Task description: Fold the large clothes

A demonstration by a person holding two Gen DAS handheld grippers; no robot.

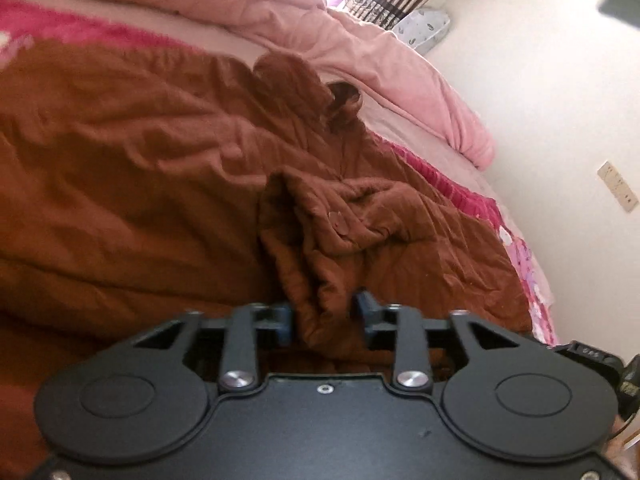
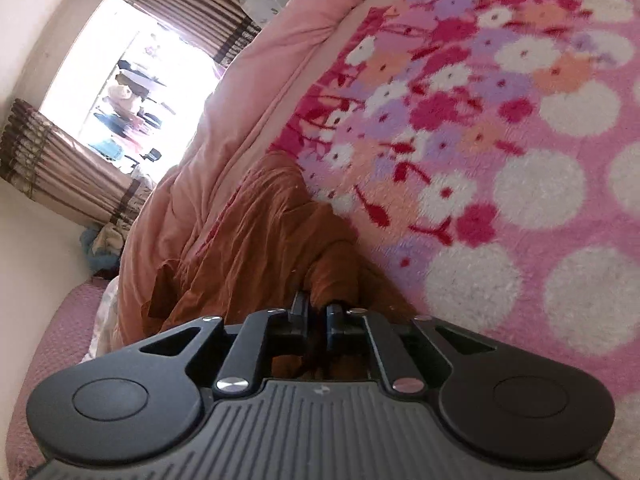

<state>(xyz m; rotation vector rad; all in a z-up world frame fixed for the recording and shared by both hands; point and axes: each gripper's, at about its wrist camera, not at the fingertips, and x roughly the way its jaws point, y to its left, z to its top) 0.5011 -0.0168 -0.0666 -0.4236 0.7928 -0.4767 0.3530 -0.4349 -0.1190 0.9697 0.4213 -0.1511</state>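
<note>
A large brown garment [image 1: 132, 168] lies spread and wrinkled over the bed. A bunched fold of it [image 1: 320, 248] runs between the blue pads of my left gripper [image 1: 326, 312], whose jaws stand part open around the cloth. In the right wrist view the same brown garment [image 2: 256, 240] hangs in a stretched strip. My right gripper [image 2: 318, 312] is shut on an edge of it, with the jaws nearly together and cloth pinched between them.
A pink floral blanket [image 2: 500, 140] covers the bed. A rolled pink quilt [image 1: 360, 44] lies along the far side. White wall [image 1: 540, 100] with a socket [image 1: 618, 186] is at the right. A bright window with striped curtains [image 2: 60, 160] is beyond.
</note>
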